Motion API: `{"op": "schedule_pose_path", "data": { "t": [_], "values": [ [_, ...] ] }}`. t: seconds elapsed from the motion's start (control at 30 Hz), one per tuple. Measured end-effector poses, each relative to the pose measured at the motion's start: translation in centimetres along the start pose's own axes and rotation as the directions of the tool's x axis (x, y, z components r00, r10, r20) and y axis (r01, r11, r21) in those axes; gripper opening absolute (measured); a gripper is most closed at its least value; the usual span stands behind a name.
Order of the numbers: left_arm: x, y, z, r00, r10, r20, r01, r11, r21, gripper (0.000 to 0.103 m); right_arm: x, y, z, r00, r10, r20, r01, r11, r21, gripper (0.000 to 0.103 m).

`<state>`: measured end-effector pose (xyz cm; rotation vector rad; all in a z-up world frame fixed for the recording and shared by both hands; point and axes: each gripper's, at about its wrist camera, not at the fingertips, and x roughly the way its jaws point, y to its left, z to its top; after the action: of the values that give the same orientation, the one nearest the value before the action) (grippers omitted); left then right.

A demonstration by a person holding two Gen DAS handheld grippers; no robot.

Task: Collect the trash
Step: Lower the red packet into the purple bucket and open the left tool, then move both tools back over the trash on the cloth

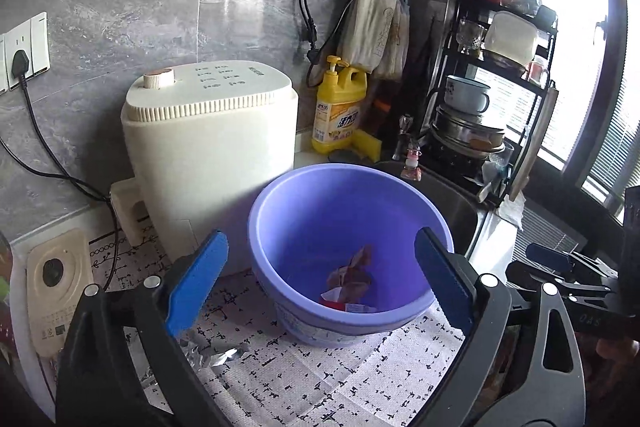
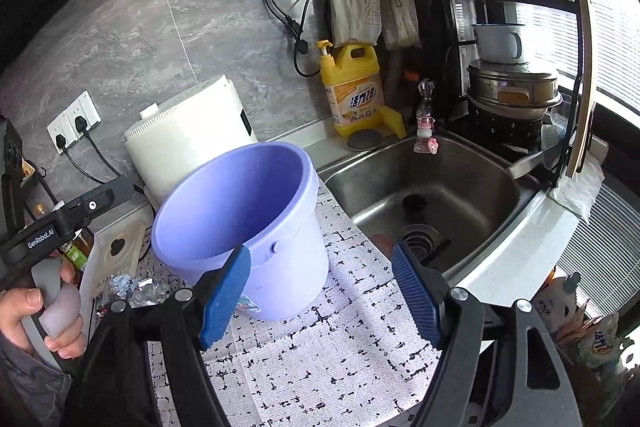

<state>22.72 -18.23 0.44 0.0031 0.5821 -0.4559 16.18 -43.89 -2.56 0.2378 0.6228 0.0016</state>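
Note:
A purple plastic bucket (image 1: 344, 211) stands on a black-and-white patterned mat (image 1: 320, 379). Crumpled wrappers (image 1: 350, 287) lie in its bottom. My left gripper (image 1: 320, 283) is open and empty, its blue fingers on either side of the bucket's near rim, a little above it. Crumpled silver foil (image 1: 218, 355) lies on the mat just left of the bucket. In the right wrist view the bucket (image 2: 240, 227) stands ahead to the left, and the foil (image 2: 138, 289) lies at its left. My right gripper (image 2: 320, 291) is open and empty above the mat, in front of the bucket.
A cream appliance (image 1: 212, 155) stands behind the bucket. A yellow detergent bottle (image 2: 354, 91) stands by the wall. A steel sink (image 2: 432, 195) lies to the right, with a loaded dish rack (image 2: 512, 67) beyond. Plugged cords run along the wall at the left.

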Motion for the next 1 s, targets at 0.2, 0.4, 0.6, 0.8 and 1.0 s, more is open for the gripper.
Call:
{"op": "schedule_pose_path", "data": {
  "t": [0.2, 0.4, 0.6, 0.8, 1.0],
  "values": [
    [-2.7, 2.6, -1.8, 0.997, 0.071, -0.004, -0.071, 0.996, -0.056, 0.097, 0.1, 1.6, -1.0, 0.998, 0.060, -0.003, -0.060, 0.998, -0.019, 0.085],
    [-5.9, 5.4, -4.0, 0.985, 0.174, -0.005, -0.174, 0.981, -0.089, 0.097, 0.8, 4.0, -2.0, 0.991, 0.131, -0.032, -0.133, 0.990, -0.044, 0.092],
    [-9.0, 8.7, -6.8, 0.964, 0.265, -0.033, -0.266, 0.952, -0.152, 0.097, 1.7, 6.8, -3.2, 0.980, 0.190, -0.066, -0.195, 0.978, -0.081, 0.095],
    [-11.9, 11.3, -9.7, 0.935, 0.350, -0.061, -0.355, 0.913, -0.203, 0.097, 2.2, 10.1, -4.6, 0.960, 0.255, -0.112, -0.270, 0.952, -0.146, 0.095],
    [-14.4, 13.3, -13.0, 0.905, 0.413, -0.102, -0.424, 0.867, -0.261, 0.097, 2.6, 13.7, -6.2, 0.935, 0.311, -0.170, -0.342, 0.916, -0.211, 0.095]
  ]
}}
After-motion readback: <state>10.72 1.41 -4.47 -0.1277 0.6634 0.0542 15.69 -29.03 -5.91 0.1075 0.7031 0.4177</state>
